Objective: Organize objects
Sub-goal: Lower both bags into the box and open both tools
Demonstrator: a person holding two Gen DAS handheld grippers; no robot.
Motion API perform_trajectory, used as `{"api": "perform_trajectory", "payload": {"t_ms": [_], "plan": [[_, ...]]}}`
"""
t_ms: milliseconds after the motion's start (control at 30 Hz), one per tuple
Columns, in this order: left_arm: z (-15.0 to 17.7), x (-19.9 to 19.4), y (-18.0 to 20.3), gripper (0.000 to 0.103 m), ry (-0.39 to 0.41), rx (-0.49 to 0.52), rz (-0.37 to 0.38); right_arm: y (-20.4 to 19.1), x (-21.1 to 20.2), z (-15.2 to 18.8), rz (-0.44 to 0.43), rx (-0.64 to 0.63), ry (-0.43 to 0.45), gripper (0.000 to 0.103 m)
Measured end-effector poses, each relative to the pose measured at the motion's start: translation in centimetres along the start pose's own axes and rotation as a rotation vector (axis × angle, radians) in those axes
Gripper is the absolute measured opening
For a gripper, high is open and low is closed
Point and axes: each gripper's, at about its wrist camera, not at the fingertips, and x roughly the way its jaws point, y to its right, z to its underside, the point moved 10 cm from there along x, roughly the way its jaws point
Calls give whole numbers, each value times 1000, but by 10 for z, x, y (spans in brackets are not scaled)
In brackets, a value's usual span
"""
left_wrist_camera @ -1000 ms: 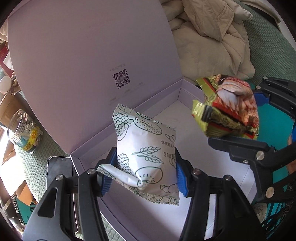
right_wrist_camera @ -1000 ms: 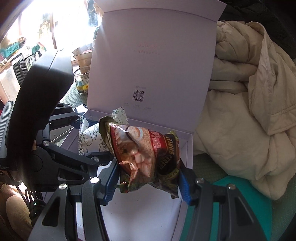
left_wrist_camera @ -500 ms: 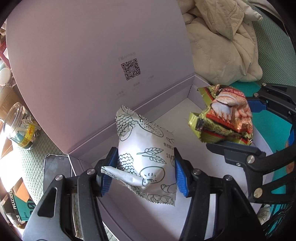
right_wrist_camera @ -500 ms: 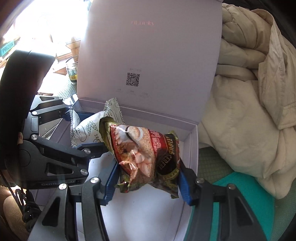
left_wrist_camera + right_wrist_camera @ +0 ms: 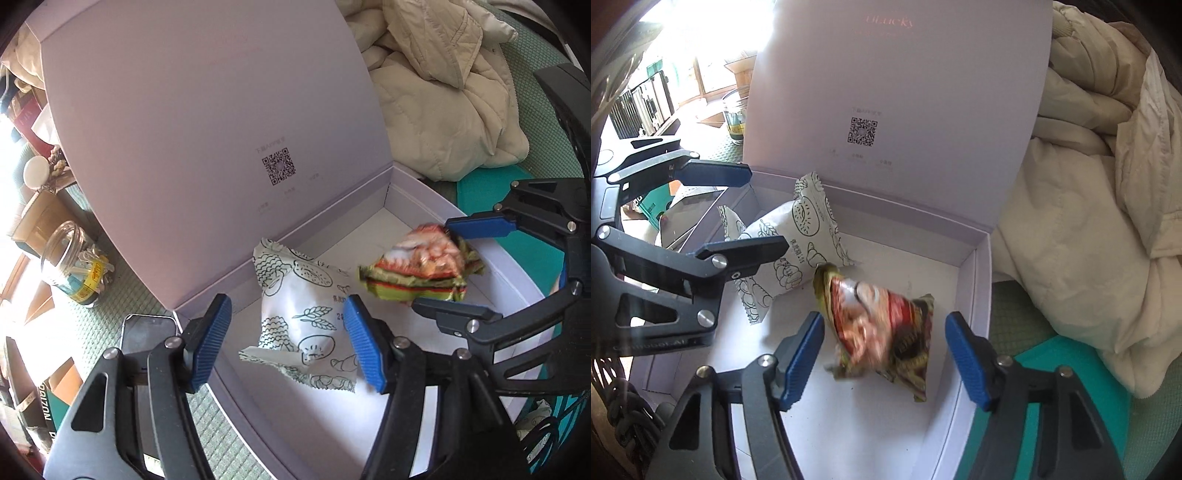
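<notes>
1. White snack packet (image 5: 303,317) is lying tilted in the lilac box (image 5: 410,199), between the left gripper (image 5: 288,343) fingers, which are standing wide; right pad looks close, contact unclear.
2. Red-green snack bag (image 5: 882,328), blurred, is sitting between the right gripper (image 5: 884,358) fingers, spread wide, clear of both pads.
3. Box lid is standing upright; beige jacket (image 5: 1108,206) is lying beside the box.

A cream quilted jacket (image 5: 443,92) lies heaped on the green textured cover (image 5: 532,48). Taking the jacket as landmark: far to its left stands a glass jar (image 5: 75,264) with a yellow label, a dark phone (image 5: 146,332) lying flat near it, cardboard boxes (image 5: 40,218) beyond.
</notes>
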Motion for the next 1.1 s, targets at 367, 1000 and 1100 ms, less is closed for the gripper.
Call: {"api": "perform_trajectory", "payload": {"t_ms": [367, 1000, 1100], "plan": [[-3, -45, -22, 62, 52, -19, 3, -17, -57, -7, 14, 9, 47, 73], [-19, -159, -34, 66, 169, -67, -8, -35, -168, -41, 96, 6, 197, 74], [-18, -173, -31, 66, 182, -65, -3, -36, -182, -40, 100, 12, 213, 74]]}}
